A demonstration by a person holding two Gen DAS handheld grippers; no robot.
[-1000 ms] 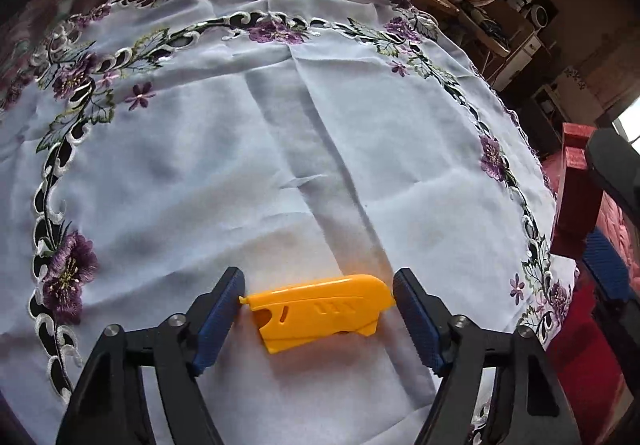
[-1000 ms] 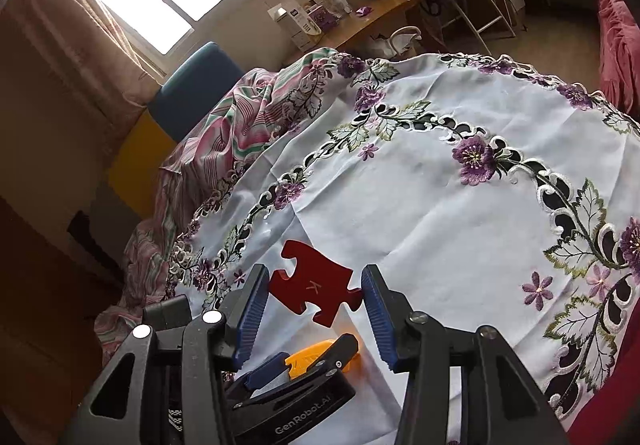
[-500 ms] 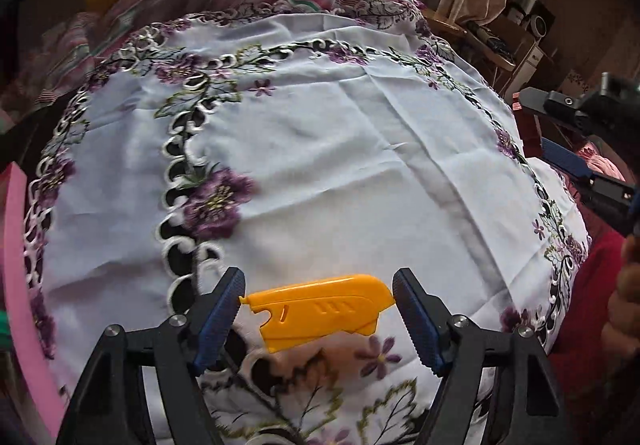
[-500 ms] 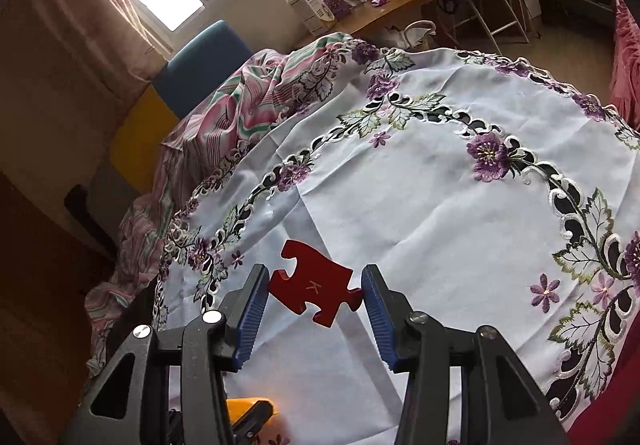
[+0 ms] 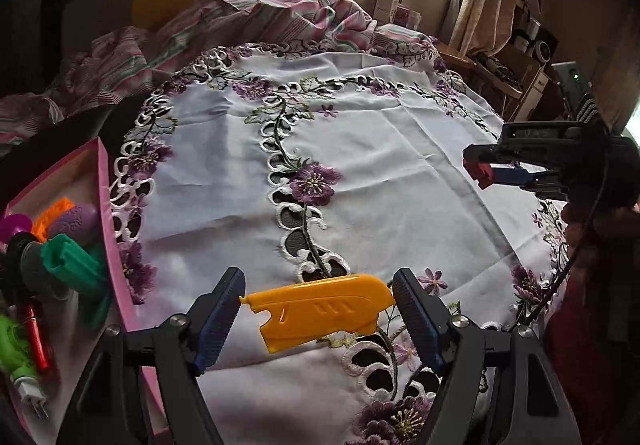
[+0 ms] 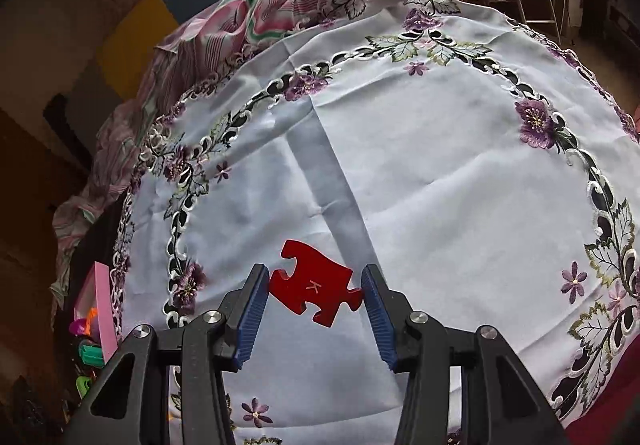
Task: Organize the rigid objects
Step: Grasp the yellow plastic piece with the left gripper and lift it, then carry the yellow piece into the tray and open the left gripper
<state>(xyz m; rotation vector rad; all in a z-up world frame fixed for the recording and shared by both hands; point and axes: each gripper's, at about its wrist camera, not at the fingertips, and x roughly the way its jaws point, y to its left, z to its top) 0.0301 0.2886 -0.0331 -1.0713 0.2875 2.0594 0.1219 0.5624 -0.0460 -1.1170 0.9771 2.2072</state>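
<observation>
The yellow plastic piece (image 5: 320,309) sits between the pads of your left gripper (image 5: 318,319), and both pads press on its two ends, so this gripper is clenched on it. You hold it lengthwise, by the narrow ends, and it hangs above the white cloth (image 5: 400,173) and does not lie on it. I think this grip is chosen because the piece is long and flat, and the ends give the pads a firm place.

The red puzzle piece (image 6: 316,287), with a letter K on it, is in your right gripper (image 6: 314,303). Its pads touch the left and right edges of the piece, so this gripper is also closed on its load, above the same cloth.

To the left of the yellow piece, at the edge of the cloth, stands a pink box (image 5: 102,181). Inside it you can see other small hard things: a green one (image 5: 74,265), a purple one (image 5: 76,219), an orange one (image 5: 52,213). In the right wrist view the same box (image 6: 102,309) is at the far left, well apart from the puzzle piece.

It seems the box is the collecting place, and the left gripper is the nearer one. I judge the yellow piece should go in first, over the pink wall.
</observation>
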